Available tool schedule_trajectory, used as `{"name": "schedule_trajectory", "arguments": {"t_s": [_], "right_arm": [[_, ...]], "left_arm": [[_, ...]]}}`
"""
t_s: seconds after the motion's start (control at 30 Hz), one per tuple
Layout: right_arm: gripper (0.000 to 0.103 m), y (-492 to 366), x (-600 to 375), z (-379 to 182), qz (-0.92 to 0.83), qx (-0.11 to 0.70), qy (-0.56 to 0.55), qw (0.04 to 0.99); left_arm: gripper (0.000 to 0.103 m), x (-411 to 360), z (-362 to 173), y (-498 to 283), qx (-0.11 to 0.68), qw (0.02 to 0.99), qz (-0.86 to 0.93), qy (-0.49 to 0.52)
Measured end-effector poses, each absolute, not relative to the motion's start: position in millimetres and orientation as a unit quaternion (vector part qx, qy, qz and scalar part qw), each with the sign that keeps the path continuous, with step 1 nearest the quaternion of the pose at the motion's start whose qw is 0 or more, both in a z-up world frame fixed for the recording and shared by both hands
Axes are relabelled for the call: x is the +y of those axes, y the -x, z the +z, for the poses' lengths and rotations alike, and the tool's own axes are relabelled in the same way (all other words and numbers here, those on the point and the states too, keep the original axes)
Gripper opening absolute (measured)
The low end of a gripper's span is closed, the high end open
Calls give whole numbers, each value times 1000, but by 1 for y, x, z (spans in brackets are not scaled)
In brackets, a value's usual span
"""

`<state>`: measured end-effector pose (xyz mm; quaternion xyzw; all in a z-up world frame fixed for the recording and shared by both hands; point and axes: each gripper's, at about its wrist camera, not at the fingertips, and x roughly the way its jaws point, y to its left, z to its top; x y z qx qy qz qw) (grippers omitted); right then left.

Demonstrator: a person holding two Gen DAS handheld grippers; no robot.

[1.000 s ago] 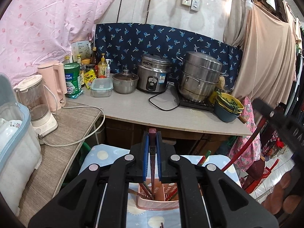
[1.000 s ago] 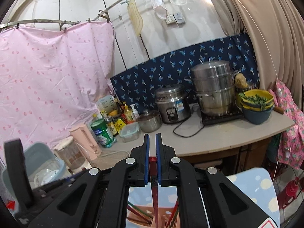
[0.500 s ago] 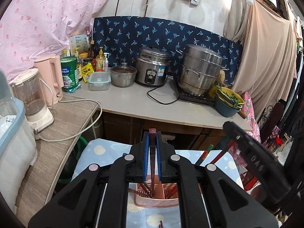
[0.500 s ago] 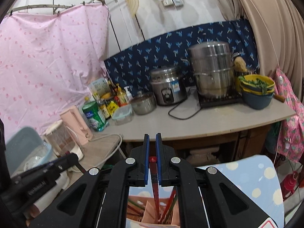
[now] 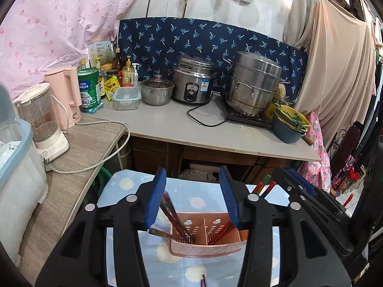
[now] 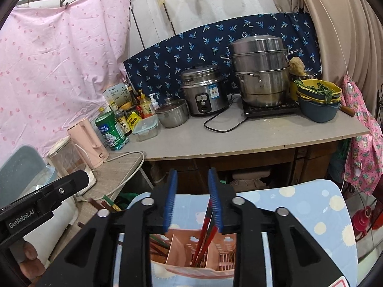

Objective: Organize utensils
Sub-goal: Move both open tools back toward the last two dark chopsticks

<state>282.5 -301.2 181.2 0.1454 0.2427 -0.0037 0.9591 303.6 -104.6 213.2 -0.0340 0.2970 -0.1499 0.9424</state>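
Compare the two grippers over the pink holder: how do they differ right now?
Left gripper gapes wider than right gripper. Dark chopsticks lean by the left one's left pad; red chopsticks lean by the right one's right pad. Both have just opened above the pink holder.

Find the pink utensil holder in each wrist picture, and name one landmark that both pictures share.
Left wrist view: pink utensil holder at bottom centre, between the tongs, on the blue cloth.
Right wrist view: pink utensil holder at bottom centre, partly hidden by the tongs.
Shared landmark: the rice cooker on the counter.
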Motion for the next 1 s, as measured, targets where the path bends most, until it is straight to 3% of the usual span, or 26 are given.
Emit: {"name": "schedule_trajectory", "arguments": {"t_s": [0.23, 1.0], "right_arm": [[49, -262, -298, 185, 0, 239, -144, 960], [52, -158, -283, 155, -25, 258, -99, 961]], "left_arm": [[59, -103, 211, -292, 295, 946, -134, 24], [59, -96, 179, -215, 304, 947, -105, -26]]}}
